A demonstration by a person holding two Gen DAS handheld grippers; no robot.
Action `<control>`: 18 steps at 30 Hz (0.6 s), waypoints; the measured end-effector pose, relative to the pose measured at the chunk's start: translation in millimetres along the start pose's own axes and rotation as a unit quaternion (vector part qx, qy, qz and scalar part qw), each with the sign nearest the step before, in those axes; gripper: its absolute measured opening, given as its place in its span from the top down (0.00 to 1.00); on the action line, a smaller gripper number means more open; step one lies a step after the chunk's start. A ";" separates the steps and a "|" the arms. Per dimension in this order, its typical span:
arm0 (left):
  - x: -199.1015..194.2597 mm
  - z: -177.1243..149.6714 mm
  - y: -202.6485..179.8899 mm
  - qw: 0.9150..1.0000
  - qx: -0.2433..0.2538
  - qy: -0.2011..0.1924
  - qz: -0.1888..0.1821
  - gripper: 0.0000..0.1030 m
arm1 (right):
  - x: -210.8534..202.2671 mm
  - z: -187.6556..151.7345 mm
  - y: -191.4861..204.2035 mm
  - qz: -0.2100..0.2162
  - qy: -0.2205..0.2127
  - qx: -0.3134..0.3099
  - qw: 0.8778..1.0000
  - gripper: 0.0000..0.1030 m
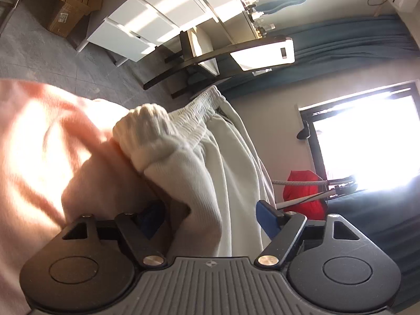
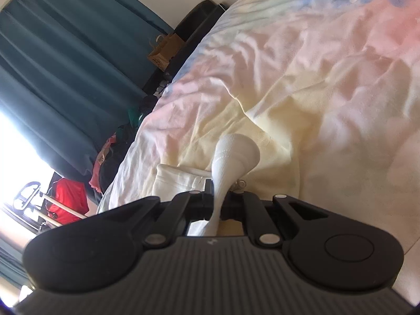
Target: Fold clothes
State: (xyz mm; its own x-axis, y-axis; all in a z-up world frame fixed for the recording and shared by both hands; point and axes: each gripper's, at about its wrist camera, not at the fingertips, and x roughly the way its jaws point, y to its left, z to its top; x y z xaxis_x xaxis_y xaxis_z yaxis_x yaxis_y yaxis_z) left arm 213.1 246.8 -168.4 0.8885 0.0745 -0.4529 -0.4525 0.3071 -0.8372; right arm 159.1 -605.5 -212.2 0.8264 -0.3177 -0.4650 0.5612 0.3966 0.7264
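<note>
White sweatpants [image 1: 210,162] with a ribbed elastic waistband and a ribbed cuff hang in front of my left gripper [image 1: 210,218]. Its blue-padded fingers [image 1: 267,215] stand wide apart, with the cloth draped between them. In the right wrist view, my right gripper [image 2: 219,197] is shut on a ribbed white cuff [image 2: 233,155] of the same pants, which sticks out past the fingertips. A folded white part [image 2: 178,181] of the garment lies on the bed below.
A pastel tie-dye bedsheet [image 2: 302,78] fills the right wrist view. Pink cloth [image 1: 39,144] is at the left. Teal curtains [image 2: 52,65], a red bag [image 1: 302,194], a dark chair [image 1: 189,63], white drawers [image 1: 136,26] and cardboard boxes [image 1: 71,2] stand around.
</note>
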 end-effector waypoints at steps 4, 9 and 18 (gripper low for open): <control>16.0 25.0 -8.6 0.999 0.027 0.015 0.032 0.79 | 1.4 1.0 -4.6 0.013 -0.005 0.031 0.999 0.94; 0.3 38.8 -26.3 0.998 0.067 0.013 0.016 0.88 | -4.4 4.8 -3.9 0.013 -0.010 0.032 0.999 0.95; -51.4 69.6 -7.0 0.992 0.111 0.062 0.014 0.89 | -34.5 10.4 -22.6 -0.021 -0.020 0.052 0.998 0.95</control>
State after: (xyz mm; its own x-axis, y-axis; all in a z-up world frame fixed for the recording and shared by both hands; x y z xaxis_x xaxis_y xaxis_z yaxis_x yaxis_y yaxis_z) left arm 175.9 306.8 -117.9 0.8535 -0.0282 -0.5203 -0.4357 0.5092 -0.7422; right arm 117.5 -612.4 -207.3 0.7983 -0.3675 -0.4771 0.5860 0.2914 0.7561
